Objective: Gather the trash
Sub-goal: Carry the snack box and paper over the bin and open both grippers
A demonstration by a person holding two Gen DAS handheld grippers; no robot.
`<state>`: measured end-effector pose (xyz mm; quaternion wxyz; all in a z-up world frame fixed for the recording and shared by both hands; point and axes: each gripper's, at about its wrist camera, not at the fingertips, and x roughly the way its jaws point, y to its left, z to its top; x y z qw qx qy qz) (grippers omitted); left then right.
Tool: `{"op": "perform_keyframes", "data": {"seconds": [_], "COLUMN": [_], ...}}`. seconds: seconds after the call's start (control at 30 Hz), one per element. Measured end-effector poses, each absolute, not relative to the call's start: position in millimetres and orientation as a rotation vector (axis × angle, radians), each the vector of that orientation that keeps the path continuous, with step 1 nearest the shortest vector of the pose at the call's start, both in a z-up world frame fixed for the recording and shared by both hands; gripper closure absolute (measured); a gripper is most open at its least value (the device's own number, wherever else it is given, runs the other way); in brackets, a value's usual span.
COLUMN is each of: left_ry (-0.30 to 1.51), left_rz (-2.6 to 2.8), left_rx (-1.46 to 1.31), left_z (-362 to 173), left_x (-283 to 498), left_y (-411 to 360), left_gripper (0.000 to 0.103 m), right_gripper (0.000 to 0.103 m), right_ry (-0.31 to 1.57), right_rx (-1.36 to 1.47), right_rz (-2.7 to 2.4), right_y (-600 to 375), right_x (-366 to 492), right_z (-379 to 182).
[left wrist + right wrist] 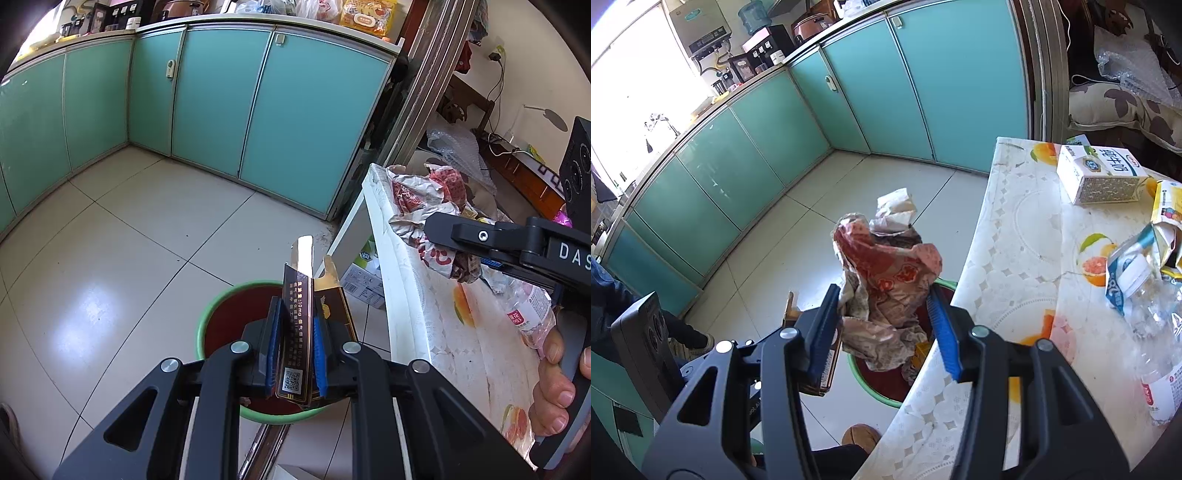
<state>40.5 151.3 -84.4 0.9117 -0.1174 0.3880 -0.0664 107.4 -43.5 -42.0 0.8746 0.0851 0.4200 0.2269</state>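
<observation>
A kitchen with teal cabinet doors and a pale tiled floor. A desk covered in a white cloth printed with oranges stands beside a green-rimmed, red-lined trash bin on the floor.

The left claw is clamped on a dark cigarette box, held upright between its blue pads with the flip lid open, directly above the bin.

The right claw grips a crumpled red-and-white paper wrapper between its pads, just past the desk's left edge and over the bin's rim.

On the desk, near its far edge, lies a milk carton. Nearer the right claw, a crushed clear plastic bottle lies beside a torn yellow packet.
</observation>
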Motion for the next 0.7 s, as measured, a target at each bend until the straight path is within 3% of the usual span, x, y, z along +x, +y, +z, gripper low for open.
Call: {"op": "perform_keyframes", "data": {"seconds": [0.37,0.4,0.43,0.5,0.57,0.7], "left_ry": [0.790,0.784,0.778,0.752,0.750,0.749], "left_rz": [-0.132,-0.126,-0.115,-0.096,-0.098,-0.094], "left_rx": [-0.248,-0.247,-0.244,-0.248,-0.252,-0.267], "left_z": [-81.5,-80.8,-80.1,-77.8,-76.1,-74.6], "left_x": [39.8,39.4,38.9,36.7,37.0,38.6], "left_y": [149.4,149.9,150.5,152.6,153.8,154.2], "left_gripper": [0.089,0.081,0.060,0.044,0.044,0.044], "right_gripper": [0.054,0.052,0.049,0.047,0.042,0.042], "right_ry": [0.889,0.890,0.891,0.882,0.868,0.844], "right_rx": [0.186,0.189,0.192,0.196,0.207,0.226], "right_rz": [0.476,0.480,0.483,0.475,0.471,0.465], "right_y": [-43.7,-44.0,-44.5,-46.9,-51.2,-62.9], "right_x": [110.1,110.7,111.7,112.0,111.3,107.1], "right_z": [-47.4,-48.0,-48.4,-47.0,-44.8,-37.5]}}
